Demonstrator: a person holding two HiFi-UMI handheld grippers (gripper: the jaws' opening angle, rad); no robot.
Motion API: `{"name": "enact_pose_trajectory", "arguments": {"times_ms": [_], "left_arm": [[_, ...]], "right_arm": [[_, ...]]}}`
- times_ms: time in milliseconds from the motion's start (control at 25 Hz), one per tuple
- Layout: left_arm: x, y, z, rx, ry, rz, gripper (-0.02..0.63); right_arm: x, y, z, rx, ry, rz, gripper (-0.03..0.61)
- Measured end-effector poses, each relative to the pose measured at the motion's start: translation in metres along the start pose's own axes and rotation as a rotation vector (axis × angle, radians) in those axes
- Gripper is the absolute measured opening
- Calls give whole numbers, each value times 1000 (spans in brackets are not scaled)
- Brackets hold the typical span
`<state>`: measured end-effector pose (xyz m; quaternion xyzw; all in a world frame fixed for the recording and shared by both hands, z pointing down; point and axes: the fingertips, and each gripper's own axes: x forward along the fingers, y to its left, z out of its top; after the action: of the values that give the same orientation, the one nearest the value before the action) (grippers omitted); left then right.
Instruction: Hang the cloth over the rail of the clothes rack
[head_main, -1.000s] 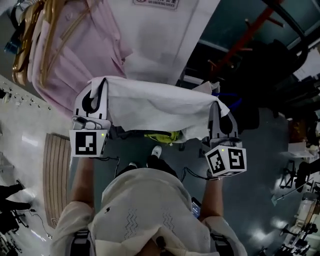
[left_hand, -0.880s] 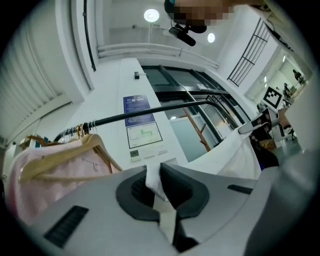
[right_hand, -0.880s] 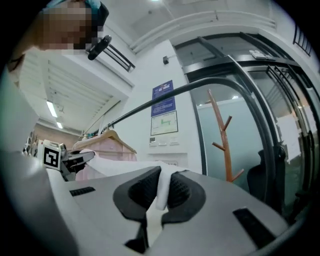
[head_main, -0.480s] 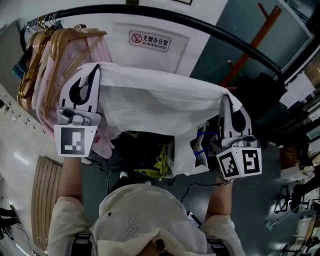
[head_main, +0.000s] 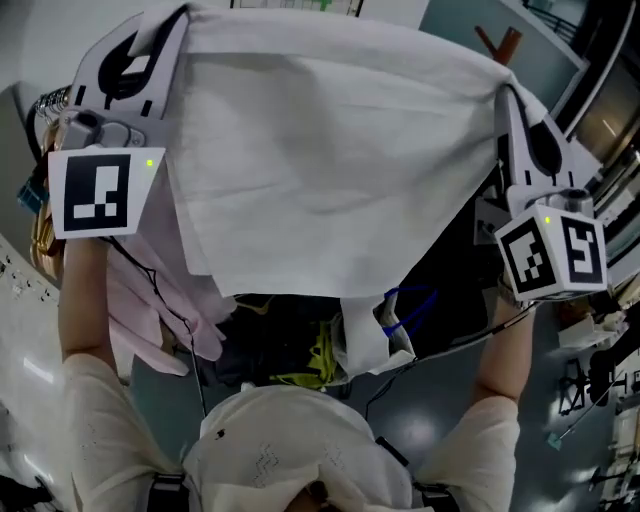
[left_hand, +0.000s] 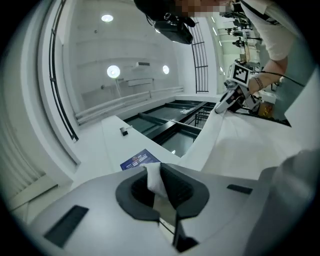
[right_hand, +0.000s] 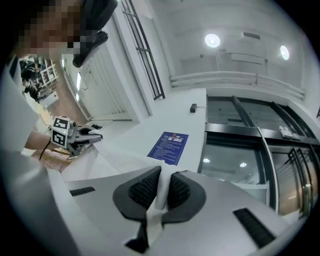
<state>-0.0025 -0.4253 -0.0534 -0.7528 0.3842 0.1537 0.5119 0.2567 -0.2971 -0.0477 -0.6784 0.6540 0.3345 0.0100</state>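
A white cloth (head_main: 320, 160) is stretched wide between my two grippers, raised high in the head view. My left gripper (head_main: 165, 20) is shut on its left corner, seen pinched between the dark pads (left_hand: 157, 185). The right gripper (head_main: 505, 95) is shut on the other corner, with cloth (right_hand: 161, 192) squeezed between its pads. In the left gripper view the cloth (left_hand: 235, 145) runs off to the right gripper (left_hand: 227, 100). The spread cloth hides the rack's rail.
Pink garments (head_main: 150, 300) on wooden hangers (head_main: 42, 235) hang at the left, below the cloth. A dark bag with yellow and blue items (head_main: 320, 355) sits on the floor underneath. Both gripper views look up at a white ceiling with round lights (right_hand: 212, 40).
Both grippers have risen sharply with the cloth. The black rail and the sign seen half a second ago are now behind the spread cloth.
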Motion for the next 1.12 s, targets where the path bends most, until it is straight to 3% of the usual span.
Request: {"name": "enact_pose_trajectory", "arguments": {"times_ms": [200, 440, 640, 800, 1000, 1120], "left_arm": [[51, 34, 1, 147, -15, -4, 14], [104, 57, -21, 150, 2, -9, 14], [136, 53, -56, 200, 73, -60, 14], [151, 26, -88, 256, 158, -176, 14], [155, 5, -118, 220, 246, -293, 14], [155, -7, -129, 226, 283, -325, 14]], "right_arm": [[49, -24, 29, -73, -2, 4, 21], [115, -49, 48, -65, 1, -3, 21], [157, -57, 28, -47, 84, 37, 21], [170, -59, -14, 1, 168, 150, 21], [165, -52, -49, 132, 240, 379, 25], [158, -51, -66, 151, 299, 498, 74]]}}
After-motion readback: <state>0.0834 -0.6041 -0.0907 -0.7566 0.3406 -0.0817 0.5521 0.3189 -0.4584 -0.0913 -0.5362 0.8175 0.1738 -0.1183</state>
